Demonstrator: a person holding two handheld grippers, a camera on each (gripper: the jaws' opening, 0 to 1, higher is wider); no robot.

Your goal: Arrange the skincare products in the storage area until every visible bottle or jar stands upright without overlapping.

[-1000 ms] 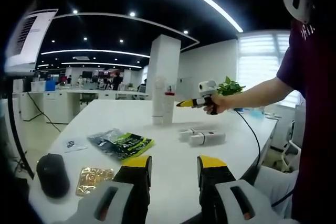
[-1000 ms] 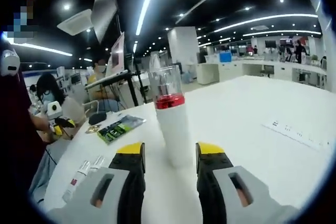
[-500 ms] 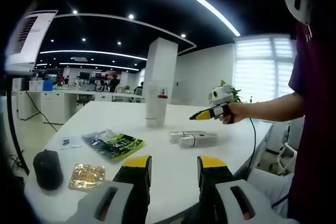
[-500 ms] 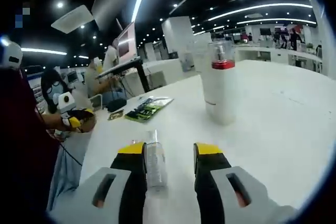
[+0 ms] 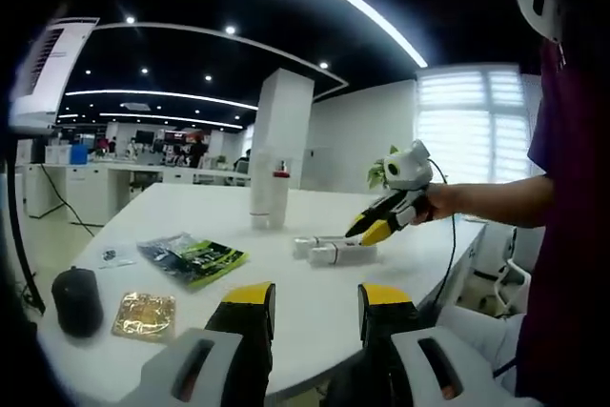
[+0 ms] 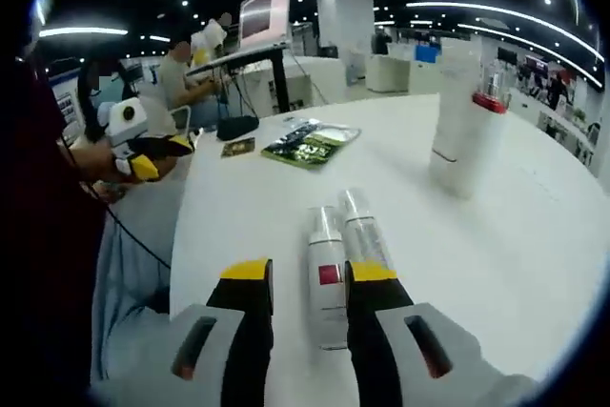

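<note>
Right gripper low over the white surface, jaws parted around a red-labelled bottle lying flat, not clamped. A clear bottle lies just beside it. Farther off, a tall white bottle stands upright. Left gripper jaws apart, holding nothing.

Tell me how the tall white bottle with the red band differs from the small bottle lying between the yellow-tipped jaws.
The tall bottle stands upright; the small bottle lies flat on the table. The tall bottle is bigger, with a red band near its top; the small bottle carries a red label on its side. Both are white.
</note>
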